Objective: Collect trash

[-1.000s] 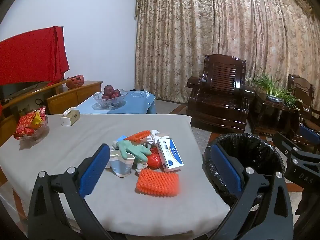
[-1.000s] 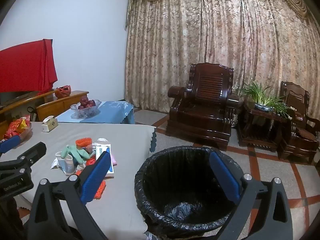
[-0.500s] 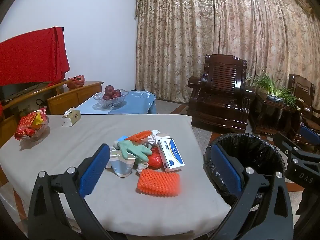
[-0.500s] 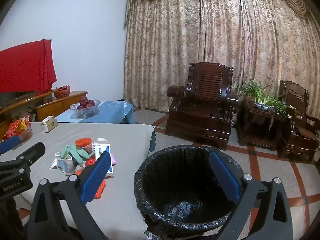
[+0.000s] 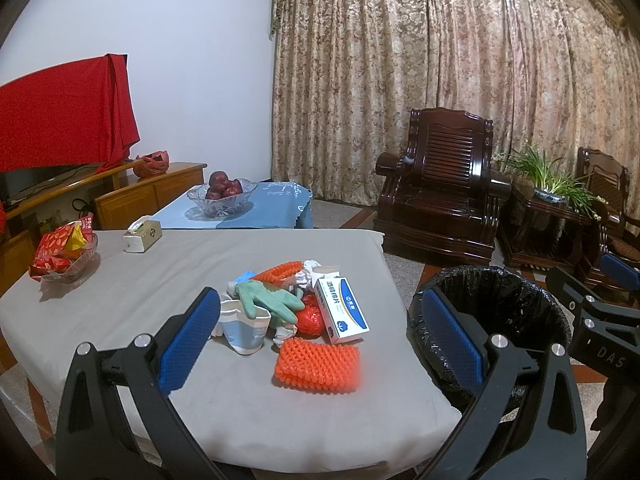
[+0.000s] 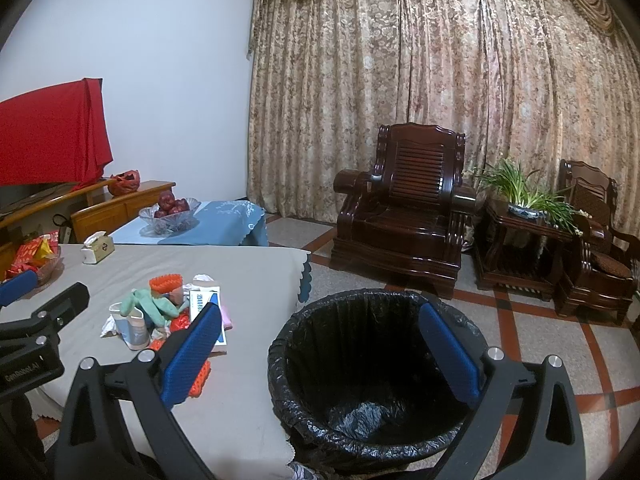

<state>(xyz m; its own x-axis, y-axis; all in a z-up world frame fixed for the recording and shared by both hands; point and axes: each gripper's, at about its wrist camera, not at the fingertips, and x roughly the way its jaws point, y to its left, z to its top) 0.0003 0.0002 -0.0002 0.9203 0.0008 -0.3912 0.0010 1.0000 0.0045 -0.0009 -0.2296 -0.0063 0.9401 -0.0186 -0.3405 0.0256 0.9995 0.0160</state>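
Box (image 5: pixel 341 311) long axis runs away from cam; both tools apart, empty.

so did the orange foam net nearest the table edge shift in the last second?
No. In the left wrist view the orange foam net lies just in front of the white and blue box, as before.

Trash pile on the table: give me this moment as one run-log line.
left claw: open, empty | right claw: open, empty | trash pile: on table | bin: nothing visible inside
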